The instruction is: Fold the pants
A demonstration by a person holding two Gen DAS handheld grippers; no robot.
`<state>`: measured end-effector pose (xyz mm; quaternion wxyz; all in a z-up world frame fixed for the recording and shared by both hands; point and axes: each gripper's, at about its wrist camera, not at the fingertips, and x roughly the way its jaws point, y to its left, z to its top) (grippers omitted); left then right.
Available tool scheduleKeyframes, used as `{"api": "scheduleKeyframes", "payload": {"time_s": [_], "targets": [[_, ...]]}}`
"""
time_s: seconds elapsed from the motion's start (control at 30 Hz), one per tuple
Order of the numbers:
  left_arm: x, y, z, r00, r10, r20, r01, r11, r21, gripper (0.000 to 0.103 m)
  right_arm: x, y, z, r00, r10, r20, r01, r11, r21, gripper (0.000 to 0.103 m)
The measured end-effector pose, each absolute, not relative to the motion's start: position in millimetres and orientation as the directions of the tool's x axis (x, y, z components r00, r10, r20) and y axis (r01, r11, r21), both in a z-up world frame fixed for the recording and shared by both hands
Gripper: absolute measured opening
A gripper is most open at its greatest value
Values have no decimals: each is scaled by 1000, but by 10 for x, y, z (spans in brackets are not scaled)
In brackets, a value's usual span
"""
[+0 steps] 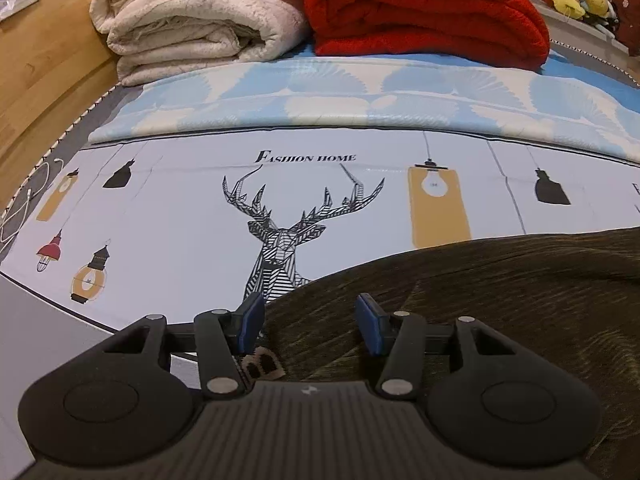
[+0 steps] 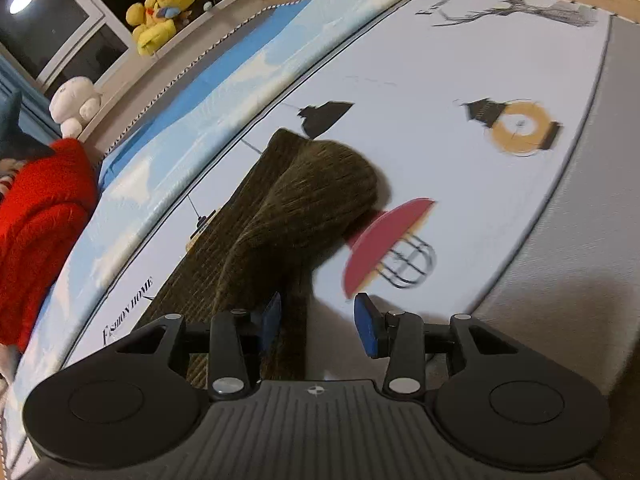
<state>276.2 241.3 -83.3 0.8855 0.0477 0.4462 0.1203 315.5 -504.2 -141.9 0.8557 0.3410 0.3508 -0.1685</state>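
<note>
Smooth printed bed sheet [image 1: 168, 216] is overlain by ribbed olive corduroy pants [image 2: 304, 200]; left tool [image 1: 310, 326] and right tool [image 2: 318, 326] are held apart, unclamped.

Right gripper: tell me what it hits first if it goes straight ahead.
Probably the pants. The right gripper stands open and points down the brown leg lying on the sheet, with cloth beside the left pad. Depth is unclear.

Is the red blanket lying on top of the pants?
No, the red blanket sits folded far behind, apart from the pants.
</note>
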Motion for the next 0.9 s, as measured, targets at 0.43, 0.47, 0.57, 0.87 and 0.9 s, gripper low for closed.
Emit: {"api": "scheduleKeyframes", "payload": {"time_s": [0.43, 0.47, 0.57, 0.87, 0.9], "targets": [[2940, 2516, -943, 532, 261, -805, -180, 964, 194, 56, 3436, -4482, -700, 779, -209, -591, 425, 869, 253, 5], [2941, 2505, -936, 534, 259, -805, -177, 965, 193, 56, 3333, -4453, -557, 795, -243, -556, 435, 867, 244, 5], [2914, 2472, -899, 546, 256, -798, -162, 966, 199, 56, 2998, -4611, -535, 654, -435, -619, 650, 741, 167, 5], [2809, 2473, -893, 534, 245, -809, -167, 969, 184, 65, 2272, -5094, -978, 448, -454, -770, 850, 482, 211, 10], [2799, 2496, -906, 527, 241, -815, -170, 969, 177, 67, 2277, -5133, -976, 466, -448, -763, 841, 492, 225, 13]]}}
